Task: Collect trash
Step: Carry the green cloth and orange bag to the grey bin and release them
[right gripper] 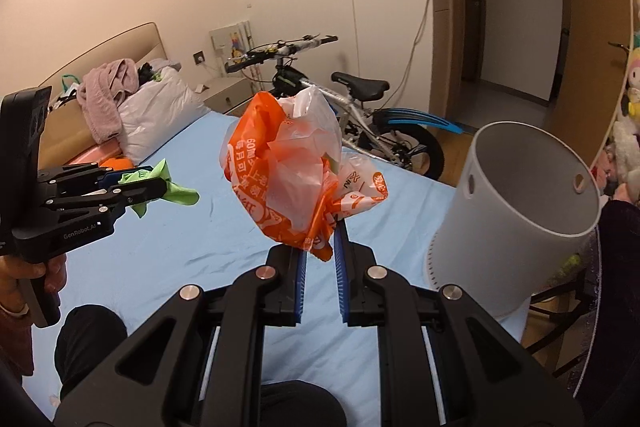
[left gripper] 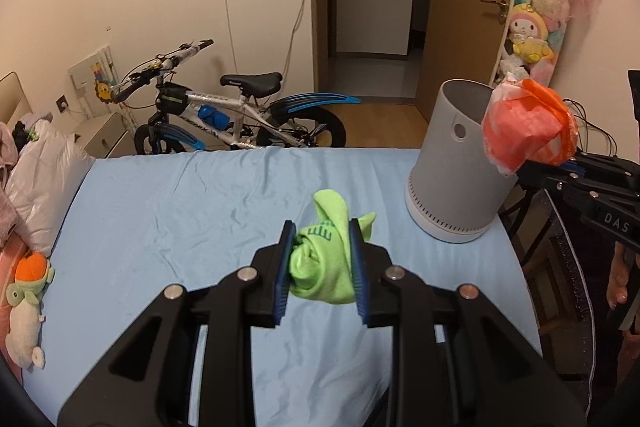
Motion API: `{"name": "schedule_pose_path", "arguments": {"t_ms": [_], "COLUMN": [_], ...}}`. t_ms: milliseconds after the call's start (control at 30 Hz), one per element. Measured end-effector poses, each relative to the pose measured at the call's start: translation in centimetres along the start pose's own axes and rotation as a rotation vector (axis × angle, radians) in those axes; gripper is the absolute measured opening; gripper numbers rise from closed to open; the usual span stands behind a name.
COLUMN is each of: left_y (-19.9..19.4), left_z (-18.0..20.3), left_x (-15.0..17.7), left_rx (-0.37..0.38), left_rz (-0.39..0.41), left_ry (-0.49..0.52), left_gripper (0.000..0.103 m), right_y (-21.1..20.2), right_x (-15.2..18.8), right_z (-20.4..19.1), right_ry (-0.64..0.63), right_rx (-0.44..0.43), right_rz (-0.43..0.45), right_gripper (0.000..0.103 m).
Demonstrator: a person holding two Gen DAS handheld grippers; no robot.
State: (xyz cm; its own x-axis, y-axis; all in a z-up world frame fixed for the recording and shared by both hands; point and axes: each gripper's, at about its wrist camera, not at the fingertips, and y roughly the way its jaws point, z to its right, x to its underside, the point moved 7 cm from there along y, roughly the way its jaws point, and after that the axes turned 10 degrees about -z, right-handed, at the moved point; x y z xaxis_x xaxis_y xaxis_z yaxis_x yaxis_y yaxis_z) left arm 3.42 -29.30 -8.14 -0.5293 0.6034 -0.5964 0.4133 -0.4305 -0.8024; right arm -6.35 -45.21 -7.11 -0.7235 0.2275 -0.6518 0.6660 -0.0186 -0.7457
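So the crumpled orange-and-white plastic bag (right gripper: pixel 286 175) is pinched at its bottom edge between the blue pads of my right gripper (right gripper: pixel 320 255), jaws nearly closed on it, the rest of the bag puffing up above the fingertips; it's up in the air over the light blue bedsheet (right gripper: pixel 192 251), just left of the open mouth of the tall grey cylindrical bin (right gripper: pixel 520 195); from the left wrist view the same bag (left gripper: pixel 524 125) sits right against the bin's (left gripper: pixel 452 163) upper rim on its right side, can't tell if it's actually touching; my left gripper (left gripper: pixel 322 255) has the wadded lime-green cloth (left gripper: pixel 324 263) squeezed between its pads, jaws partway closed around the bundle, a couple of loose corners sticking out past the fingertips; that one's held above the middle of the sheet (left gripper: pixel 180 219), well to the left of the bin; in the right wrist view you can see the left gripper (right gripper: pixel 148 187) off to the side with green cloth (right gripper: pixel 168 187) poking out of it; the bin stands on the bed's right corner, white perforated base, a round hole near the top of the wall; behind the bed there's a white-and-blue kids' bicycle (left gripper: pixel 240 115) leaning by the wall; a white pillow (left gripper: pixel 44 179) with pinkish clothes piled at the head end, and a plush toy with an orange top (left gripper: pixel 28 295) lying on the left edge.
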Motion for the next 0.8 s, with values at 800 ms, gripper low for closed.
{"name": "schedule_pose_path", "arguments": {"t_ms": [800], "left_y": [0.2], "left_z": [17.0], "left_x": [-12.5], "left_rx": [0.168], "left_rz": [0.085], "left_ry": [0.247], "left_gripper": [0.026], "right_y": [-12.0], "right_x": [-1.9], "right_z": [15.8], "right_ry": [0.179], "right_rx": [0.205], "right_rz": [0.088], "right_gripper": [0.012]}}
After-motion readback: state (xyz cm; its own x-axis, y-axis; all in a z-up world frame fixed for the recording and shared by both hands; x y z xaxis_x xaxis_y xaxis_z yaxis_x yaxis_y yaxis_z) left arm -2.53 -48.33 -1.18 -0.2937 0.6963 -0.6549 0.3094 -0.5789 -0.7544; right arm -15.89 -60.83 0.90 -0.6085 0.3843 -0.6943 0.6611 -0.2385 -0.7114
